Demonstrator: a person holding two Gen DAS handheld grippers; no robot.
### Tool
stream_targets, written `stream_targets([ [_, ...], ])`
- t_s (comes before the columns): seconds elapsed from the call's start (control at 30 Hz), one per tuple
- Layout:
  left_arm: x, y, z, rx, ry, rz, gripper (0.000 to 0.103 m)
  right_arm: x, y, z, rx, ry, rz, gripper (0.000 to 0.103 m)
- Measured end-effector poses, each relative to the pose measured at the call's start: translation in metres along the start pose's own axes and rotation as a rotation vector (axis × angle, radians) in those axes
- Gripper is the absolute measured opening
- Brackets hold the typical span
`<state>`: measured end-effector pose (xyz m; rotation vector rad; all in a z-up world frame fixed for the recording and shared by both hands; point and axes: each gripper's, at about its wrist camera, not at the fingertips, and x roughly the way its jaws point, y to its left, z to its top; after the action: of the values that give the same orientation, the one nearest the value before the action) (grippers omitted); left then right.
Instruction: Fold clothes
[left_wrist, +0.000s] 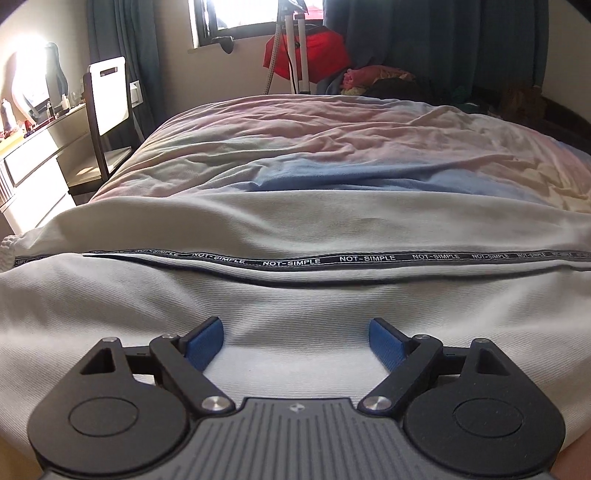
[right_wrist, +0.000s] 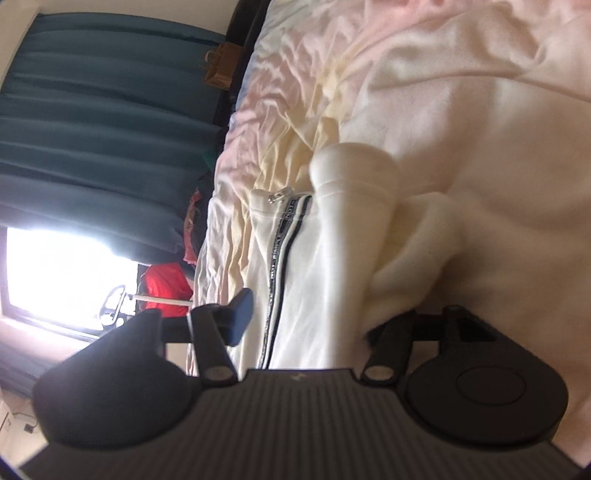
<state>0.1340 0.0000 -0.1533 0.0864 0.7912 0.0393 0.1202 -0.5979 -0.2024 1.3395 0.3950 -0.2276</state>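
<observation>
A white zip jacket (left_wrist: 295, 295) with a black "NOT-SIMPLE" tape along its zipper (left_wrist: 332, 260) lies spread across the near part of the bed. My left gripper (left_wrist: 295, 341) is open, its blue pads (left_wrist: 207, 341) low over the jacket cloth with nothing between them. In the right wrist view the camera is rolled sideways. The jacket (right_wrist: 314, 258) shows its zipper pull (right_wrist: 279, 194) and collar (right_wrist: 354, 166). My right gripper (right_wrist: 310, 325) is open around the jacket's edge; its left pad (right_wrist: 240, 314) shows, the other is hidden under white cloth.
The bed (left_wrist: 332, 140) has a rumpled pink, blue and cream cover. A chair (left_wrist: 107, 110) and a desk (left_wrist: 33, 162) stand left of it. A tripod (left_wrist: 301, 48) with a red bag (left_wrist: 317, 51) and a pile of clothes (left_wrist: 373, 77) are beyond the bed near the window.
</observation>
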Motion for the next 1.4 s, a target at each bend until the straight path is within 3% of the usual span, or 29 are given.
stream_targets([
  [0.13, 0.002, -0.002, -0.001, 0.005, -0.005, 0.001, 0.094, 0.019, 0.013, -0.006, -0.1, 0.034, 0.013, 0.073],
  [0.27, 0.003, -0.003, -0.002, 0.01, -0.008, 0.002, 0.095, 0.034, 0.018, -0.007, -0.156, 0.015, 0.003, 0.072],
  [0.33, 0.004, -0.004, -0.002, 0.011, -0.009, 0.004, 0.096, 0.038, 0.022, -0.008, -0.194, -0.002, -0.032, 0.062],
  [0.4, 0.004, -0.005, -0.002, 0.012, -0.01, 0.006, 0.096, 0.041, 0.026, -0.01, -0.245, -0.014, -0.096, 0.022],
  [0.43, 0.004, -0.005, -0.002, 0.012, -0.01, 0.007, 0.096, 0.041, 0.028, -0.011, -0.269, -0.02, -0.13, 0.017],
  [0.57, 0.005, -0.007, -0.002, 0.014, -0.012, 0.011, 0.096, 0.03, 0.044, -0.015, -0.353, -0.069, -0.144, 0.012],
  [0.67, 0.006, -0.008, -0.002, 0.016, -0.013, 0.015, 0.096, 0.018, 0.085, -0.038, -0.597, -0.159, -0.178, 0.011],
  [0.73, 0.005, -0.008, -0.002, 0.015, -0.013, 0.014, 0.096, 0.01, 0.116, -0.067, -0.799, -0.237, -0.23, 0.011],
  [0.83, 0.003, -0.008, -0.001, 0.017, -0.015, 0.012, 0.096, -0.004, 0.154, -0.115, -1.054, -0.341, -0.229, 0.011],
  [0.97, -0.005, -0.001, 0.003, -0.005, -0.03, -0.005, 0.095, -0.018, 0.192, -0.183, -1.342, -0.43, -0.133, 0.011],
  [1.1, -0.024, 0.015, 0.01, -0.067, -0.089, -0.006, 0.095, -0.018, 0.206, -0.267, -1.63, -0.442, -0.077, 0.011],
  [1.17, -0.036, 0.025, 0.015, -0.104, -0.129, 0.0, 0.095, -0.012, 0.197, -0.318, -1.773, -0.411, -0.061, 0.011],
  [1.27, -0.054, 0.042, 0.022, -0.16, -0.2, 0.03, 0.095, 0.005, 0.167, -0.385, -1.992, -0.269, -0.028, 0.011],
  [1.4, -0.07, 0.069, 0.027, -0.256, -0.237, 0.018, 0.095, 0.021, 0.125, -0.433, -2.243, -0.096, -0.001, 0.011],
])
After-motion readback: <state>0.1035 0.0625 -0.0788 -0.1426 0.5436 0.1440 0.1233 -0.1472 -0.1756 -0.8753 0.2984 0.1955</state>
